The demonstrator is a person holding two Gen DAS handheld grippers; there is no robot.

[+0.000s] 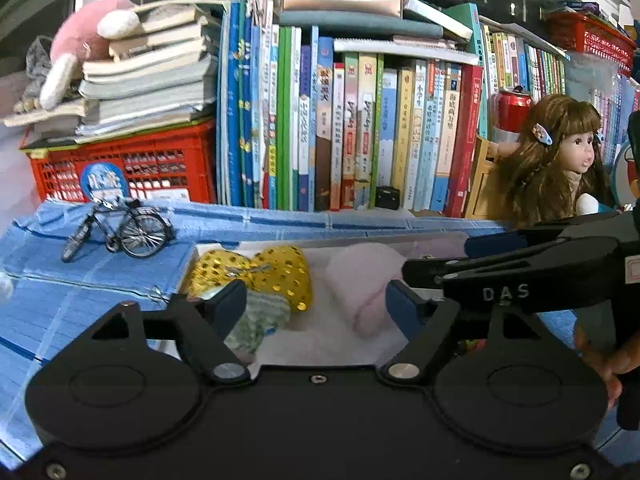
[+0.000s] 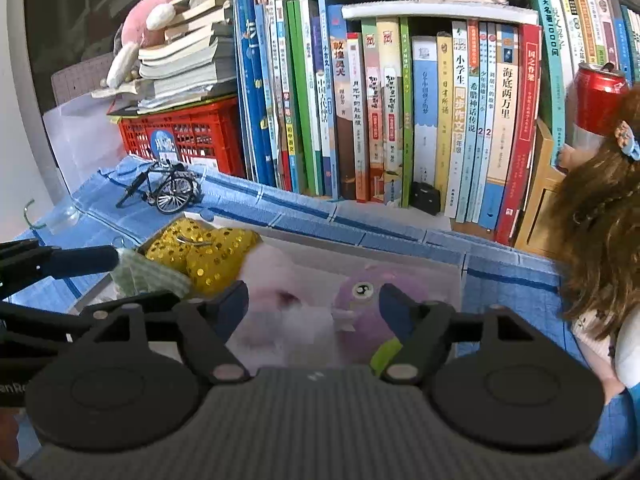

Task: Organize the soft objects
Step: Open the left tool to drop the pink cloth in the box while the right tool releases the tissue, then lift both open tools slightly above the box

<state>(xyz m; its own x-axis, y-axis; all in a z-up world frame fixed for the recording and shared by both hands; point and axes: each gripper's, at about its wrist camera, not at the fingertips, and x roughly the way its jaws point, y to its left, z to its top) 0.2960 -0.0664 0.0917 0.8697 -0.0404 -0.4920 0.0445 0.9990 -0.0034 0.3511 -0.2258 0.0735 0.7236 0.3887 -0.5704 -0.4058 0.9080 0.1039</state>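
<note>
A translucent box (image 2: 404, 258) on the blue cloth holds the soft things: a gold sequin bow (image 1: 276, 272), a green checked cloth (image 1: 256, 320), a pale pink plush (image 1: 360, 280) and a purple plush with a round eye (image 2: 366, 300). My left gripper (image 1: 316, 304) is open over the box, one pad by the green cloth and the other by the pink plush, without pressing on either. My right gripper (image 2: 314, 300) is open too, with the pink plush (image 2: 280, 296) and the purple plush lying between its fingers. The right gripper's finger (image 1: 460, 270) reaches in beside the left one.
A toy bicycle (image 1: 120, 232) stands on the blue cloth (image 1: 80, 288) to the left of the box. Behind are a red crate (image 1: 132, 164) under stacked books, a row of upright books (image 1: 360, 132), a long-haired doll (image 1: 560, 160), a red can (image 1: 512, 108) and a pink plush (image 1: 84, 36) up on the stack.
</note>
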